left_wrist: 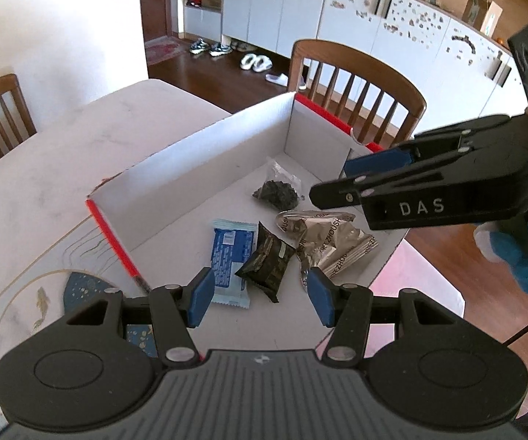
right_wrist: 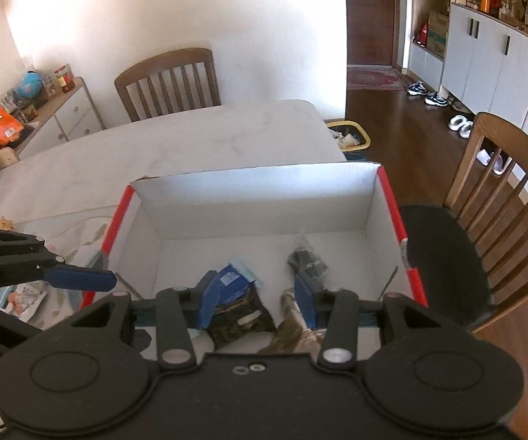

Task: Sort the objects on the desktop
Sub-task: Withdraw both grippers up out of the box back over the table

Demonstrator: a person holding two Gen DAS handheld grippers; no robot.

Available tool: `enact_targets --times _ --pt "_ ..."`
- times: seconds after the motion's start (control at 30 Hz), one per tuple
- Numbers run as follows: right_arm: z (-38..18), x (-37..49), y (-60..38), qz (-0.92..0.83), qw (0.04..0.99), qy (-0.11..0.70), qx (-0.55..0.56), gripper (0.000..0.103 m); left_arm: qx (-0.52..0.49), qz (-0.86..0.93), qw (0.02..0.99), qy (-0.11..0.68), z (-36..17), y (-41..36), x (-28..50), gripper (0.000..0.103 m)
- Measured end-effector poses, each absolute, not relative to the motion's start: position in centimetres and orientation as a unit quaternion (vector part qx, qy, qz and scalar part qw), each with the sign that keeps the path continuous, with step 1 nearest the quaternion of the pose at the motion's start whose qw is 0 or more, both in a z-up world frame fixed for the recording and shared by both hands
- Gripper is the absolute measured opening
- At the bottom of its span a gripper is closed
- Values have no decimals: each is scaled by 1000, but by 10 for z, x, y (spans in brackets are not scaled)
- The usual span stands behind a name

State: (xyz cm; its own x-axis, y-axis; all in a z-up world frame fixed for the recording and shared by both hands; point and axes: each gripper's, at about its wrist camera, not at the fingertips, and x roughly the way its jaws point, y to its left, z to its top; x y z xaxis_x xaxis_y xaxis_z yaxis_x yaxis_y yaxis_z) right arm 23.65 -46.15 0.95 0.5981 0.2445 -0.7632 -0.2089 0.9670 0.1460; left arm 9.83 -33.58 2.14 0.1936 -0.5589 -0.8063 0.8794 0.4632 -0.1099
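Your sorting container is the open white cardboard box with red-edged rims, which sits on the pale marble-look tabletop. Four items lie on its floor: a blue and white snack wrapper, a dark square foil packet touching it on the right, a crumpled silver-brown foil bag beside that, and a clear pouch of dark granules toward the far wall. Your left gripper hangs above the packets with its blue fingers released and nothing between them. Your right gripper hangs over the same box, its jaws likewise apart and gripping nothing. A brown wooden slat-back chair stands just beyond the box. A blue patterned mat lies on the tabletop beside the box's red rim.
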Motion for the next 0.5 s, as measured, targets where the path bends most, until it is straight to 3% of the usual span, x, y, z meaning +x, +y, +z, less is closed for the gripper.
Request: enact_targets --times 0.4,0.5 --pt "8 214 -455 134 894 427 20 46 165 -469 770 401 32 -297 84 54" --pt "8 207 -452 132 895 425 24 53 165 -468 772 396 33 -290 82 54"
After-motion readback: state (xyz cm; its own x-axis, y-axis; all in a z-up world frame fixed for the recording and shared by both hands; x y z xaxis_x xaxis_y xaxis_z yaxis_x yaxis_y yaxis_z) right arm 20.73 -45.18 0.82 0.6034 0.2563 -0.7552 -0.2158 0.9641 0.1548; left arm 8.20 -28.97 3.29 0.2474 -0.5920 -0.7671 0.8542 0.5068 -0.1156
